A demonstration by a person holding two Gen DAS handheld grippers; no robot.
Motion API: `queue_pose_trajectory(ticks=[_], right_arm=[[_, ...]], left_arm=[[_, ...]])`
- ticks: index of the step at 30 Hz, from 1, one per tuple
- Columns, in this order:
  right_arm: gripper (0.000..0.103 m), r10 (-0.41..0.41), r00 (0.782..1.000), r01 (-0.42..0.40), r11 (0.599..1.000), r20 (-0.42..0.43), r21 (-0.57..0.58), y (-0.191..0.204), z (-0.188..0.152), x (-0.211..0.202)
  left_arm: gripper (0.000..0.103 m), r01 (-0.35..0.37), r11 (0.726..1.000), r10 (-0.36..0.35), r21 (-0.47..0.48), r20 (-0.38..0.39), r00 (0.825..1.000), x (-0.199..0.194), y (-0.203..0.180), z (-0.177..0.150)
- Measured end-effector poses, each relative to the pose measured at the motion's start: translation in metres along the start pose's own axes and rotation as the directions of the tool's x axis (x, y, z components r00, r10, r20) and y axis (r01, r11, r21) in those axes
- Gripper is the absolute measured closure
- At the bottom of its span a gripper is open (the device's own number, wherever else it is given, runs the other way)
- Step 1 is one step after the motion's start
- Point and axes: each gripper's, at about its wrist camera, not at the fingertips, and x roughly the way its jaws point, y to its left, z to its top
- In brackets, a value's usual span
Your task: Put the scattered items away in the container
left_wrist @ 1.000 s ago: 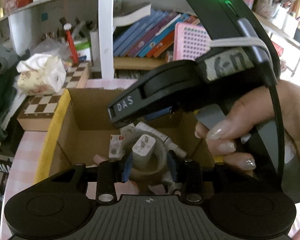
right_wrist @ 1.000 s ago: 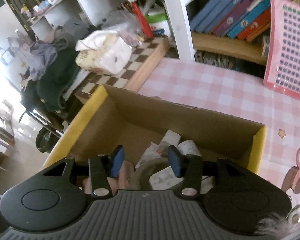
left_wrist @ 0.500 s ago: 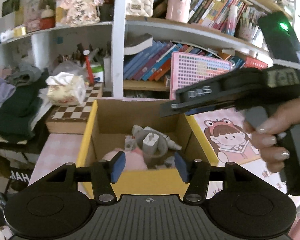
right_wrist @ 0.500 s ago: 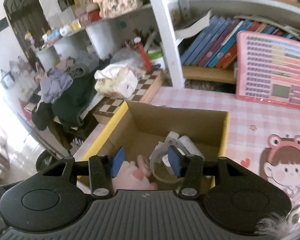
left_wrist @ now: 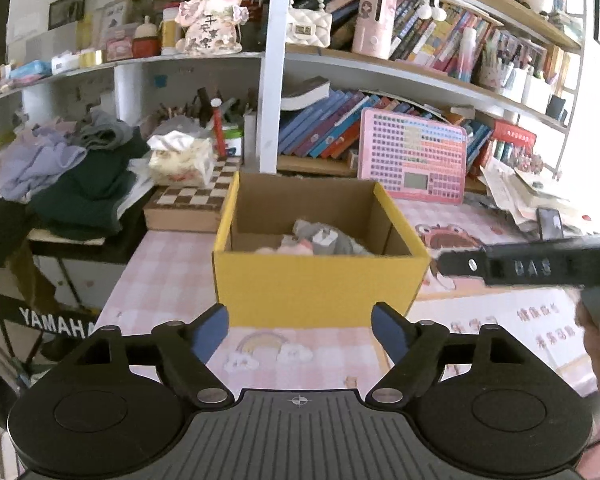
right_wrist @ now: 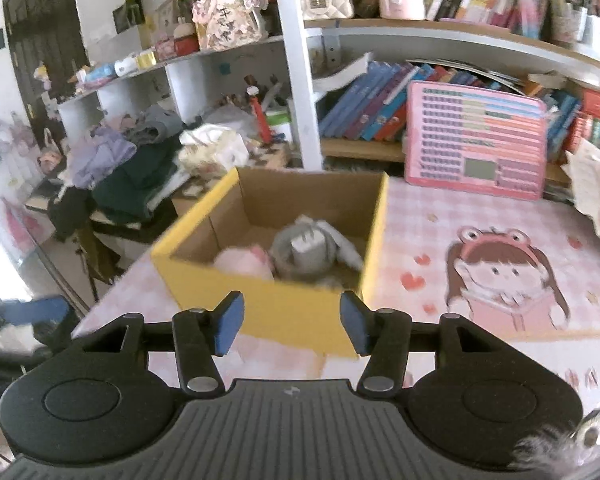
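Note:
A yellow cardboard box (left_wrist: 320, 284) stands on the pink checked table; it also shows in the right wrist view (right_wrist: 268, 300). Inside it lie a pink soft item (right_wrist: 244, 260), a roll of tape with a white charger (right_wrist: 304, 244) on it, and a white tube (right_wrist: 350, 254). My left gripper (left_wrist: 300, 334) is open and empty, held back in front of the box's near wall. My right gripper (right_wrist: 290, 322) is open and empty, in front of the box's near corner; its body (left_wrist: 540, 266) shows at the right of the left wrist view.
A chessboard box (left_wrist: 188, 204) with a tissue pack (left_wrist: 182, 162) stands left of the box. A pink toy tablet (left_wrist: 414, 164) leans on the bookshelf behind. Clothes (left_wrist: 68, 184) are piled at the left. Papers and a phone (left_wrist: 550, 222) lie at the right.
Both grippers have drawn back and up from inside the box to in front of it. The left gripper's fingers have opened wider. The items stay in the box.

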Motion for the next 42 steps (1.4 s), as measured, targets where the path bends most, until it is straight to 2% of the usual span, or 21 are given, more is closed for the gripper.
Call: queue_pose_trajectory(ticks=[10,17,22,27,37,42], right_arm=[[0.048,-0.115,0.991,0.117,0.993,-0.066,0.028,0.01,-0.08,-0.03],[0.035,-0.173,0.98,0.176,0.984,-0.094,0.02,0.012,-0.116,-0.045],[0.022,-0.21,0.972,0.215,0.976,-0.108,0.036,0.007,-0.127,-0.052],[0.02,-0.222,0.965,0.232,0.971,-0.14,0.059,0.003,-0.138,-0.055],[0.016,-0.214,0.964,0.222,0.974,-0.16,0.039,0.006,-0.141,-0.055],[0.012,-0.212,0.963,0.22,0.975,-0.167,0.034,0.006,-0.141,-0.054]], left_arm=[[0.019,0.022,0.999,-0.02,0.033,-0.075,0.997,-0.006,-0.018,-0.044],[0.012,-0.002,0.998,0.007,0.069,-0.084,0.996,-0.01,-0.032,-0.063],[0.01,-0.012,0.996,0.024,0.088,-0.142,0.99,-0.005,-0.04,-0.073],[0.003,-0.003,0.995,0.021,0.101,-0.177,0.984,-0.005,-0.045,-0.08],[0.001,-0.01,0.994,0.029,0.105,-0.182,0.983,-0.008,-0.049,-0.081],[0.001,0.011,0.997,0.006,0.081,-0.202,0.979,-0.006,-0.047,-0.083]])
